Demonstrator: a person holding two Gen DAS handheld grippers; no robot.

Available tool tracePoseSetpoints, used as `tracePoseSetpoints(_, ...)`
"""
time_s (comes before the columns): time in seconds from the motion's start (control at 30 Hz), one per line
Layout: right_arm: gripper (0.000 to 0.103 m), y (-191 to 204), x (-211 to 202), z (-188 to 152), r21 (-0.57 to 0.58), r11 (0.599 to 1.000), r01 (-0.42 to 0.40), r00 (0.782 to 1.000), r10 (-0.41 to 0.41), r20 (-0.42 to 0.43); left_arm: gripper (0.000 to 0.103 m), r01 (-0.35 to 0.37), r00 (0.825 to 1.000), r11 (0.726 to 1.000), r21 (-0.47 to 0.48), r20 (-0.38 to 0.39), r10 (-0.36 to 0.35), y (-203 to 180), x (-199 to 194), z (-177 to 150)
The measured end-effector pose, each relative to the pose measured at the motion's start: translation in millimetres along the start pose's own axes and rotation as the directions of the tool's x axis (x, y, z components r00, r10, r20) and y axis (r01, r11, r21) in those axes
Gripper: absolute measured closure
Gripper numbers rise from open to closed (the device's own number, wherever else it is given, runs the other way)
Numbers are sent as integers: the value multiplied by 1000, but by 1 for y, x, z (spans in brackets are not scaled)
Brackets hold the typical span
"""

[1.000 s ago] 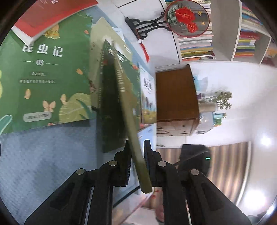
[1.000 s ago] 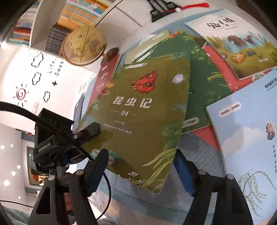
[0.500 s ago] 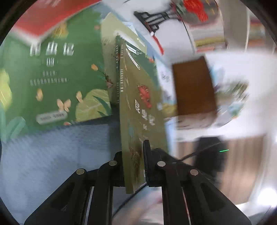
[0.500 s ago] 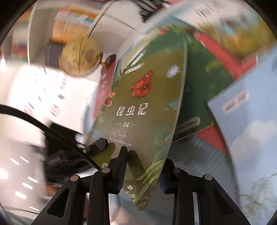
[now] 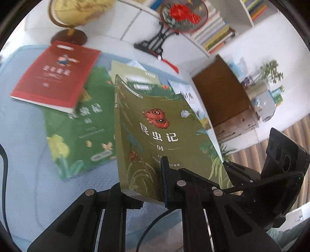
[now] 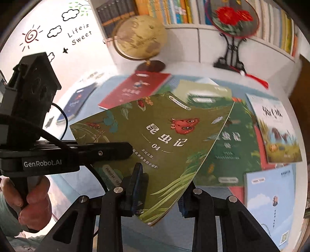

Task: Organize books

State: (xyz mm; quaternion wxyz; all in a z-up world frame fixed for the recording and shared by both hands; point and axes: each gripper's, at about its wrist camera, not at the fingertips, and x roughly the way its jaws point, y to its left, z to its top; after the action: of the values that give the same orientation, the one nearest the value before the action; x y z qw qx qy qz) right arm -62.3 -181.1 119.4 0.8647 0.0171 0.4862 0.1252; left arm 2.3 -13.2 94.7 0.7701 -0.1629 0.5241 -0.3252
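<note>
The olive book (image 6: 155, 139) marked 04 is now held by both grippers at once, lifted off the blue mat (image 5: 23, 135) and tilted in the air. A second ago only the left gripper (image 5: 147, 186) pinched it, by its near edge, and the book stood almost edge-on to that camera; now its whole front cover faces both cameras. The left gripper stays clenched on the lower edge, one finger on the cover and the other behind it. The right gripper (image 6: 160, 190) stood wide apart around the lower corner a second ago; its jaws have just been closing, and now the blue pads (image 6: 138, 186) press the book's lower corner from both sides. In the right wrist view a hand (image 6: 29, 199) grips the handle of the left gripper at the left side. So the book is likely ready to be carried or passed from one gripper to the other, and the next step, as a judgement, is to bring it to the place where the books are gathered. Behind it on the mat lie the green book (image 5: 81, 131), the red book (image 5: 56, 75) partly over it, and at the right side the pale blue book (image 6: 271, 203). Farther back stand the globe (image 6: 139, 36) and the round fan (image 6: 232, 17) on its black stand, before the bookshelf (image 6: 174, 11).
</note>
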Motion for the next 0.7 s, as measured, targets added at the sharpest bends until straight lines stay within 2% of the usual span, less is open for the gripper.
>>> tracePoseSetpoints(0.17, 73, 38, 10, 27, -20, 999, -30, 999, 30, 12, 93, -21, 999, 999, -35, 47, 23, 28, -28, 13)
tracePoseSetpoints(0.4, 73, 93, 56, 62, -60, 994, -95, 995, 95, -3, 93, -63, 991, 990, -123, 111, 77, 97, -66, 32)
tracePoseSetpoints(0.53, 72, 132, 88, 93, -90, 987, -135, 991, 135, -4, 93, -89, 983, 984, -157, 144, 112, 135, -85, 49)
tracePoseSetpoints(0.7, 71, 168, 122, 124, -117, 981, -155, 988, 156, -4, 93, -101, 976, 974, -201, 168, 136, 181, -100, 66)
